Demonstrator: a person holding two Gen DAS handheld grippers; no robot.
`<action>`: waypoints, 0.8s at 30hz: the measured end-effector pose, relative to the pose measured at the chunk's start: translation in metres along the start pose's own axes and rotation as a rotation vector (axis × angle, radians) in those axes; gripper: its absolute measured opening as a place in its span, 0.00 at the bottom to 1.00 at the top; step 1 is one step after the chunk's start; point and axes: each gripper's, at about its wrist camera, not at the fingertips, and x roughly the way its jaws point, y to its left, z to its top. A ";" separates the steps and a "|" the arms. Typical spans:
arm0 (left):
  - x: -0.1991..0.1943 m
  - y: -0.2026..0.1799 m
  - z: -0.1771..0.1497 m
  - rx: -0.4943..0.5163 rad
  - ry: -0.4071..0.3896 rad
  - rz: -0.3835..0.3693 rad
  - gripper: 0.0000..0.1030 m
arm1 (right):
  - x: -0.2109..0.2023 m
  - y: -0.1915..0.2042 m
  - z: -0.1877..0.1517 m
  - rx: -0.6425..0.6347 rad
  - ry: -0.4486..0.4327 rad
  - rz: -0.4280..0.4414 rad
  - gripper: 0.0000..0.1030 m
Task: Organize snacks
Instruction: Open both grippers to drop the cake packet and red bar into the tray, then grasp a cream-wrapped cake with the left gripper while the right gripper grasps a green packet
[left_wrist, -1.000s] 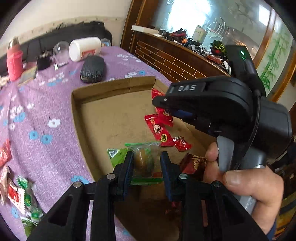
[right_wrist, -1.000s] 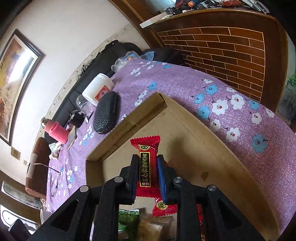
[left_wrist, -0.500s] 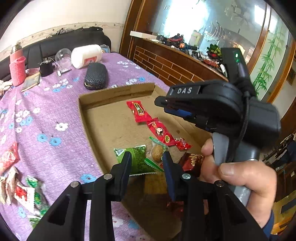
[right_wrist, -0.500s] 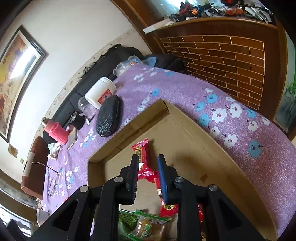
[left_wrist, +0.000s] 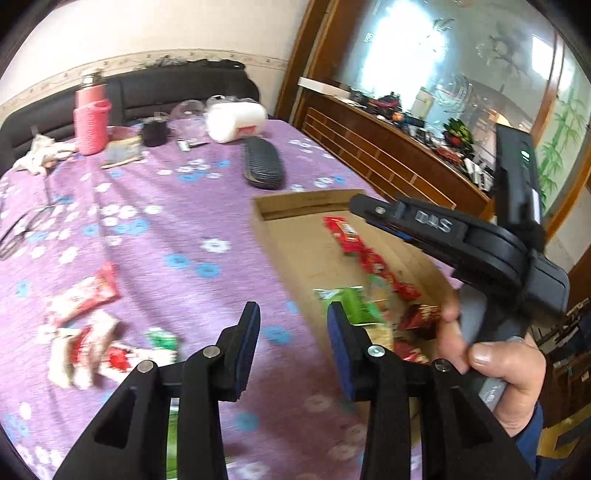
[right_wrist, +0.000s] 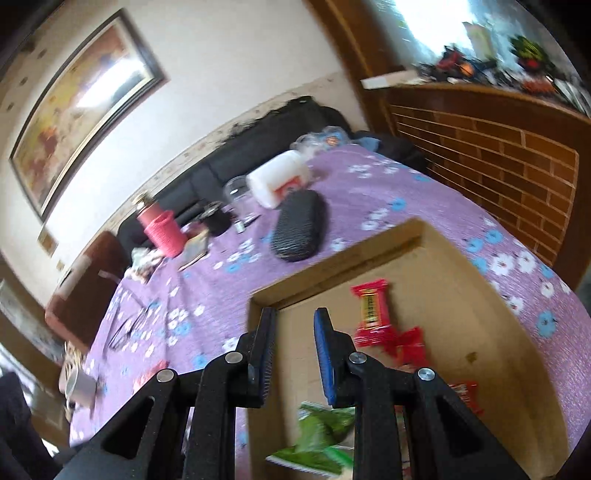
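A shallow cardboard box (left_wrist: 303, 236) (right_wrist: 436, 258) lies on the purple flowered cloth. It holds red snack packets (left_wrist: 341, 230) (right_wrist: 371, 308) and green packets (left_wrist: 351, 304) (right_wrist: 321, 424). More red-and-white snack packets (left_wrist: 85, 295) lie loose on the cloth at the left. My left gripper (left_wrist: 293, 332) is open and empty, above the cloth beside the box's left wall. My right gripper (right_wrist: 293, 332) is open and empty above the box's near-left corner; its body shows in the left wrist view (left_wrist: 461, 236).
A black case (left_wrist: 263, 168) (right_wrist: 299, 225), a white jar on its side (left_wrist: 236, 120) (right_wrist: 279, 177), a pink cup (left_wrist: 91, 125) (right_wrist: 162, 234), a glass and small items stand at the far end. A wooden brick-pattern cabinet (right_wrist: 498, 147) borders the right.
Both grippers let go of their packets into the box, opened and pulled back. The left gripper swung left toward the loose snacks. The red packet now lies in the box.
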 end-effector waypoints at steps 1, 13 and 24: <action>-0.004 0.005 0.000 -0.004 -0.003 0.009 0.35 | 0.000 0.005 -0.002 -0.015 -0.001 0.013 0.22; -0.047 0.139 -0.019 -0.194 -0.027 0.186 0.38 | -0.007 0.103 -0.053 -0.363 0.008 0.179 0.22; -0.015 0.170 -0.040 -0.227 0.057 0.185 0.38 | 0.028 0.142 -0.104 -0.461 0.293 0.354 0.23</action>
